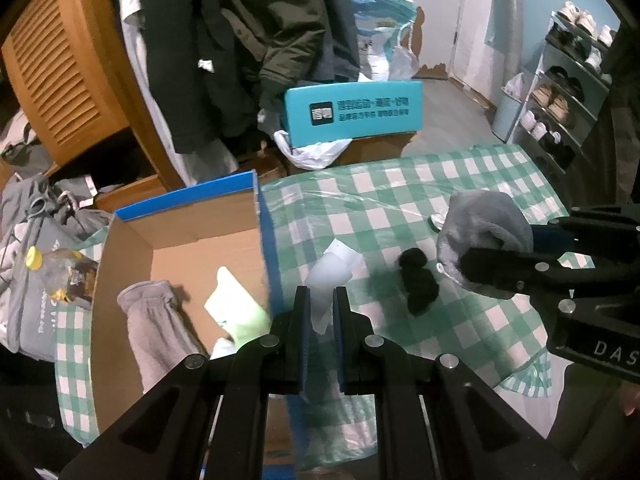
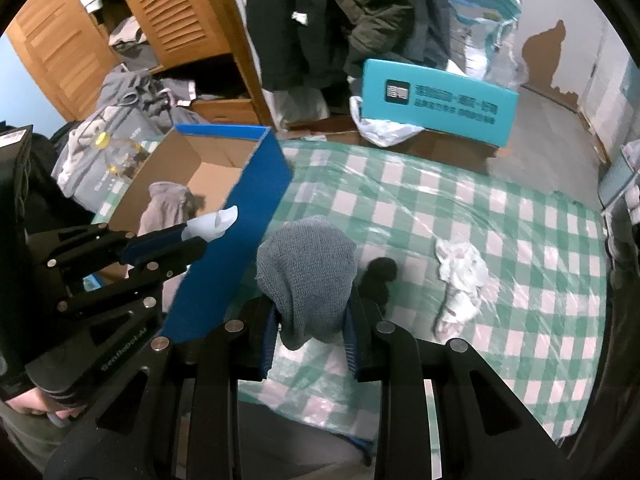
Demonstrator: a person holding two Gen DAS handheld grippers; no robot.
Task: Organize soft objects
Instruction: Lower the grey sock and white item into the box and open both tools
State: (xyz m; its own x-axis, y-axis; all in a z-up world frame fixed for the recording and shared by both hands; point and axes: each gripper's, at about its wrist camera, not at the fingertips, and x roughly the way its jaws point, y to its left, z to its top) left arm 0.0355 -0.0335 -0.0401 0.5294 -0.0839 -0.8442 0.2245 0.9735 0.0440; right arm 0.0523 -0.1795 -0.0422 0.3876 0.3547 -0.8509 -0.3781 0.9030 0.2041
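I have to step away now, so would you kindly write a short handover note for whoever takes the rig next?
Left gripper: shut on a white sock, beside the box's blue wall.
Right gripper: shut on a grey knitted sock, held over the checked tablecloth.
Done: a beige sock and a light green item lie in the cardboard box.
Left: drop both held socks in, then collect the black sock and the white crumpled cloth from the table.

grey knit sock [image 2: 306, 268] and white sock [image 1: 330, 276] held up; black sock [image 1: 418, 282] balled on the cloth; beige sock [image 1: 154, 316] lying in box.
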